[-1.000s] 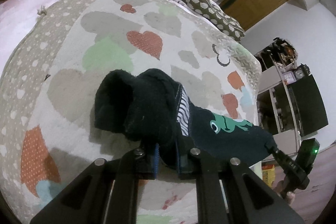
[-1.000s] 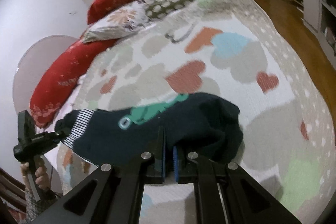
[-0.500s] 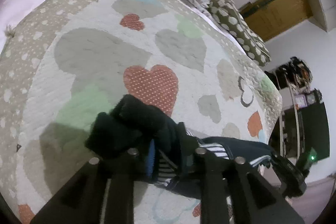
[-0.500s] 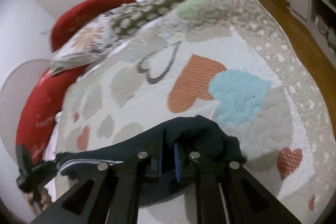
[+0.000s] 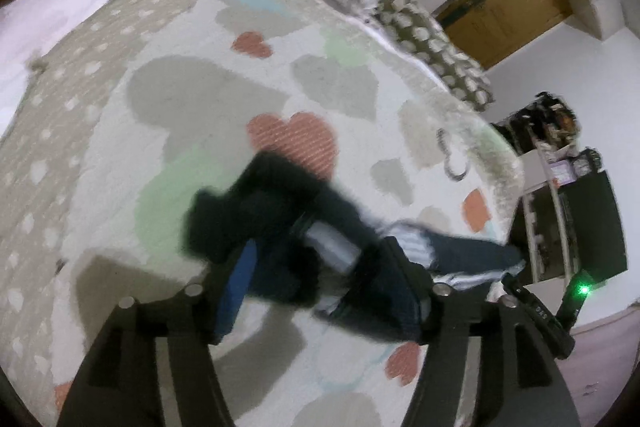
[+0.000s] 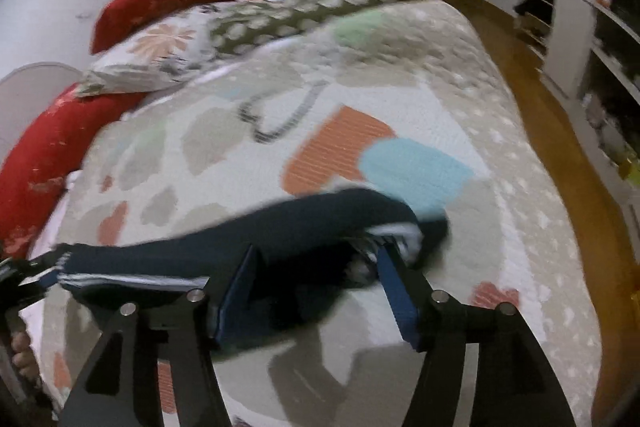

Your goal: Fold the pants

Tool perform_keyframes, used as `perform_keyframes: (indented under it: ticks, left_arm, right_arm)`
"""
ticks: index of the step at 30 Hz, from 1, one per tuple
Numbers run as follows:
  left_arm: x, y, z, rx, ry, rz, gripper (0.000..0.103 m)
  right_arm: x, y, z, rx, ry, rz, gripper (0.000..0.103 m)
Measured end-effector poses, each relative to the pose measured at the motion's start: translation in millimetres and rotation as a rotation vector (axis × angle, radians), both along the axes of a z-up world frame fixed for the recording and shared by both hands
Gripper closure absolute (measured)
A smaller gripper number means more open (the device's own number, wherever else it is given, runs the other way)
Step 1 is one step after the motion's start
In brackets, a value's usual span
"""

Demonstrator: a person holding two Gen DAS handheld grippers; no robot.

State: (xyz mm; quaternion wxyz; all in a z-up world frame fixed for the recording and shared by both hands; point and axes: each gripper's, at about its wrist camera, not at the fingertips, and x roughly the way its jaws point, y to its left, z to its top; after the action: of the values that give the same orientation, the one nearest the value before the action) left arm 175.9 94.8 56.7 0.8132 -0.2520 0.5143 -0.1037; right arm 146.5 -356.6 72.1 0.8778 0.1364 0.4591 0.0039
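The dark navy pants (image 5: 280,211) with a striped waistband lie folded over in a strip on the heart-patterned bedspread (image 5: 200,107); they also show in the right wrist view (image 6: 280,239). My left gripper (image 5: 324,267) is open, its jaws spread wide on either side of one bunched end of the pants. My right gripper (image 6: 316,279) is open too, its jaws spread around the other end. The cloth lies between the fingers of both, loose. Both views are motion-blurred.
Red pillows (image 6: 48,155), a floral pillow (image 6: 160,55) and a dotted pillow (image 5: 436,47) lie at the head of the bed. A wooden floor (image 6: 560,115) and dark shelves (image 6: 608,67) stand past the bed's right edge. A white sheet (image 5: 48,19) lies at the left.
Both grippers carried the pants' ends forward over the bed, folding the pants, then opened and let go. The pants now rest on the bedspread.
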Motion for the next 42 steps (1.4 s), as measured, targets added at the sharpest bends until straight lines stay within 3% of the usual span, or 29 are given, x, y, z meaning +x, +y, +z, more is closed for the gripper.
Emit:
perform_keyframes:
  ticks: [4,6,10,13,14,20,22,23,24,25,28,37,42]
  left_arm:
    - [-22.4,1.1,-21.8,0.075,0.095,-0.013,0.040]
    - [-33.7,1.7,-26.3,0.046,0.106,-0.023,0.040]
    - [-41.2,-7.0,-18.4,-0.023,0.065,-0.044,0.040]
    - [-30.8,-26.3,-9.4,-0.118,0.037,-0.071,0.037]
    - [-24.0,-35.8,-7.8,-0.165,0.025,-0.086,0.035]
    - [13.3,-63.7,-17.0,-0.274,0.034,-0.066,0.034]
    - [18.4,-63.3,-18.7,-0.285,0.029,-0.055,0.040]
    - [21.1,-64.1,-20.0,-0.271,0.032,-0.063,0.061]
    - [21.5,-64.5,-21.4,-0.256,0.041,-0.072,0.083]
    - [20.3,-64.2,-23.5,-0.244,0.048,-0.082,0.089]
    - [11.6,-60.4,-24.7,-0.233,0.034,-0.096,0.092]
    - [-52.0,-58.5,5.5,-0.149,-0.073,-0.111,0.093]
    - [-108.7,-53.5,-8.7,-0.120,-0.049,-0.097,0.093]
  right_arm:
    - [-17.5,-22.2,-29.3,0.032,0.109,-0.052,0.036]
    - [-30.3,-31.2,-40.5,0.042,0.144,-0.076,0.036]
    - [-51.8,-25.1,-26.5,0.066,0.074,-0.025,0.036]
    - [-45.3,-2.0,-6.7,0.094,0.014,0.051,0.036]
    - [-40.4,6.3,-2.0,0.117,0.003,0.074,0.036]
    - [4.0,57.7,-1.0,0.407,0.025,0.136,0.036]
    - [18.9,68.4,-9.5,0.473,0.045,0.115,0.037]
    - [24.5,70.1,-13.1,0.484,0.049,0.097,0.039]
    - [27.5,71.9,-16.3,0.475,0.055,0.077,0.058]
    - [32.0,72.9,-20.8,0.465,0.071,0.063,0.079]
    - [29.8,70.6,-31.5,0.505,0.087,0.065,0.095]
    - [-25.2,74.9,1.8,0.458,-0.021,0.150,0.097]
    - [-82.6,78.1,-0.4,0.443,-0.022,0.201,0.098]
